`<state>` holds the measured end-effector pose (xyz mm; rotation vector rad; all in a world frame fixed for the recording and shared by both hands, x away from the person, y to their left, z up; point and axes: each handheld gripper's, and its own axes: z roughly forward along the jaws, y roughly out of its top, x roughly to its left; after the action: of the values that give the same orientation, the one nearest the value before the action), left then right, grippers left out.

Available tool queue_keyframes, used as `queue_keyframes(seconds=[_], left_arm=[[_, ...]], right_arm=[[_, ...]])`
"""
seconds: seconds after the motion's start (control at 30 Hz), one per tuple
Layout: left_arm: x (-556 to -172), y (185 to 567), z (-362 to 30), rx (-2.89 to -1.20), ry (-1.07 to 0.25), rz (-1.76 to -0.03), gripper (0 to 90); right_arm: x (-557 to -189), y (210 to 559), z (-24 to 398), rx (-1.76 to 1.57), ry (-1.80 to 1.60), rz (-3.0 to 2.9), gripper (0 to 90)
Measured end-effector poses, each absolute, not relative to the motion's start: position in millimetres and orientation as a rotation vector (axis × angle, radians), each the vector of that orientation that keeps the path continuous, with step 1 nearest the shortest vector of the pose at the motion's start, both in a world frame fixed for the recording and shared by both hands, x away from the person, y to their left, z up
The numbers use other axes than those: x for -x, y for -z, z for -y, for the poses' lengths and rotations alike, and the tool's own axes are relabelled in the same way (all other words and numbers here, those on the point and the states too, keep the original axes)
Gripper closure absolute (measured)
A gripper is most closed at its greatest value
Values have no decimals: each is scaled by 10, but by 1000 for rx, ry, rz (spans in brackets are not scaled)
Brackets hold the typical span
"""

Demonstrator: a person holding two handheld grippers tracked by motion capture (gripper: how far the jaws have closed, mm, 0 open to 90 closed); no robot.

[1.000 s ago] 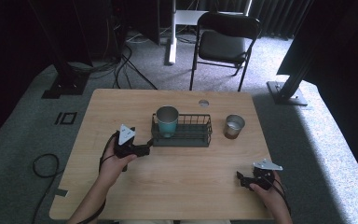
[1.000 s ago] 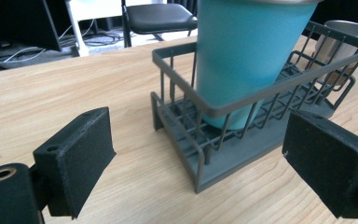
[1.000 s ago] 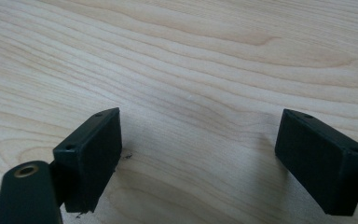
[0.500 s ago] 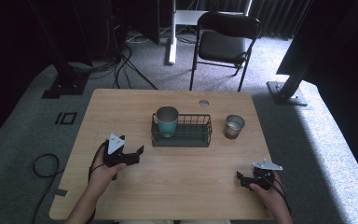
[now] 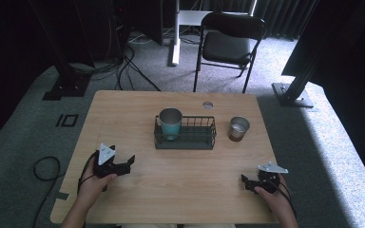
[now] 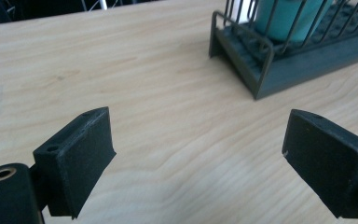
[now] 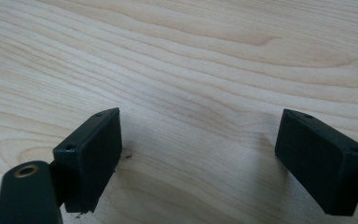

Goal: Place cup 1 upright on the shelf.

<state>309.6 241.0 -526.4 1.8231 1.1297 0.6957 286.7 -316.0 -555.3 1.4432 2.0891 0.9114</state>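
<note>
Down on the wooden table (image 5: 138, 107), both grippers sit near the person's edge with nothing in them. Left gripper (image 5: 126, 164) is held in the left hand (image 5: 95, 178) at the table's left side, its jaws spread apart and aimed toward the middle; in the left gripper view bare wood lies between the two black pads, and the near corner of the wire basket (image 6: 261, 70) stands ahead and to the right, apart from them. Right gripper (image 5: 245, 183) rests in the right hand (image 5: 273, 197) at the right near corner, jaws likewise parted, with plain wood grain between them in the right gripper view. At the table's centre the wire basket (image 5: 190, 140) holds a teal cup (image 5: 170, 122), upright in its left end. Just right of the basket, on the table itself, stands a small metal cup (image 5: 239, 128), upright and apart from the wire. Both grippers are well away from the cups.
</note>
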Motion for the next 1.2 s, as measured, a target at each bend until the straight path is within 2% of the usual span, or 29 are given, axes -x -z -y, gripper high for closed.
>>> queue_keyframes(seconds=[0.47, 0.63, 1.2], left_arm=[[-2925, 5440, -2656, -1845, -698, -1233, 94], [-2893, 5471, -2770, -1811, -673, -1311, 95], [-2862, 5512, -3000, -1874, -696, -1587, 95]], right_arm=[[-2868, 5554, 3161, -1439, -910, -2090, 142], [-2868, 5554, 3161, -1439, -911, -2090, 142], [-2869, 5554, 3162, -1439, -911, -2090, 142]])
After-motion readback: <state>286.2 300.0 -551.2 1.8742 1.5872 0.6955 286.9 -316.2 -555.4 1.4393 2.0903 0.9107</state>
